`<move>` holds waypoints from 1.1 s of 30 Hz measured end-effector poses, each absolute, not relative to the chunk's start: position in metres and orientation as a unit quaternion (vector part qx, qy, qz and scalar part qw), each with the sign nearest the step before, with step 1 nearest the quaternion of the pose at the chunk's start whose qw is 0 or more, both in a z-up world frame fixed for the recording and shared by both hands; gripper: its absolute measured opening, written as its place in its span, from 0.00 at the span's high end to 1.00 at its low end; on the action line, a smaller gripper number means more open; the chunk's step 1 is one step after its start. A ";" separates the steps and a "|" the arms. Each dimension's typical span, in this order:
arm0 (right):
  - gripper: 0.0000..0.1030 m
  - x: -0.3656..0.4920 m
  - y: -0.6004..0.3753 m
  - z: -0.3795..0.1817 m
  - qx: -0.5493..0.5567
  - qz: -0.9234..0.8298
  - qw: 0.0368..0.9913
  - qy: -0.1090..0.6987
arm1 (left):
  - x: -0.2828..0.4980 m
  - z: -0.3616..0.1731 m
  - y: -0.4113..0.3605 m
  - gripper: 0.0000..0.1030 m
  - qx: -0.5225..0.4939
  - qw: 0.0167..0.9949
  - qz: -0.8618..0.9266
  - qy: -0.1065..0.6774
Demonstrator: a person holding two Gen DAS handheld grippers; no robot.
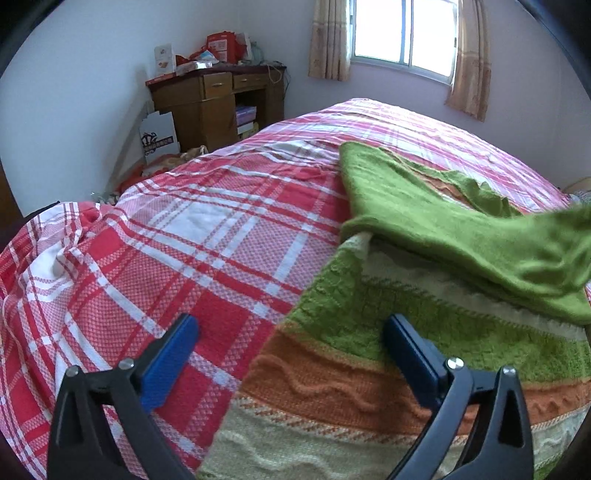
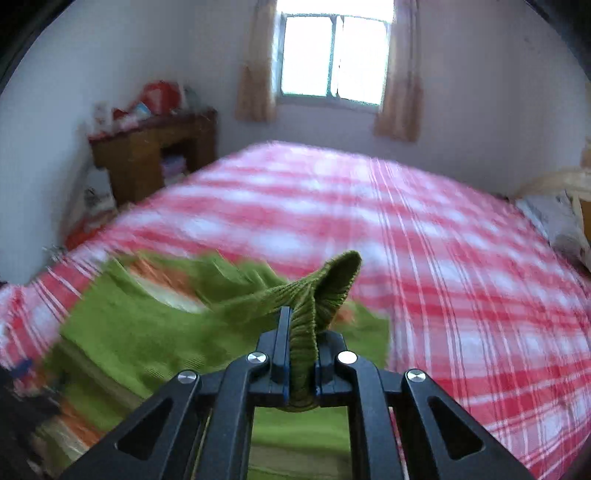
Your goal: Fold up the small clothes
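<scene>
A small knitted sweater (image 1: 369,354) with green, orange and cream bands lies on the red plaid bedspread (image 1: 184,229). My left gripper (image 1: 291,339) is open just above its lower left edge, one finger over the bedspread, one over the knit. A green sleeve (image 1: 424,221) is lifted across the sweater's body toward the right. My right gripper (image 2: 300,347) is shut on the ribbed green cuff (image 2: 332,280) of that sleeve and holds it above the sweater (image 2: 129,332). The right wrist view is motion-blurred.
The bed fills most of both views. A wooden desk (image 1: 218,103) with clutter stands at the far left corner, with a white box (image 1: 159,136) beside it. A curtained window (image 1: 402,33) is on the far wall. A pillow (image 2: 554,221) lies at the right.
</scene>
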State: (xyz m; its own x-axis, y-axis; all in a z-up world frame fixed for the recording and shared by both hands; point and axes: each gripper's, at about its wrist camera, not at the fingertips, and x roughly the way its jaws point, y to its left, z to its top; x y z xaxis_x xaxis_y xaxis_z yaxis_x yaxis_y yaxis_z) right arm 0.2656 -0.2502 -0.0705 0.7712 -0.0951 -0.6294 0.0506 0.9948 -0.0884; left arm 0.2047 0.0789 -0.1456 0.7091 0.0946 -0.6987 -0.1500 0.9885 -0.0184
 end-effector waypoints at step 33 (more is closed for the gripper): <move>0.75 0.278 -0.292 -0.147 0.041 -0.062 0.908 0.411 | 0.292 -0.128 0.042 0.00 0.031 0.912 0.124 0.390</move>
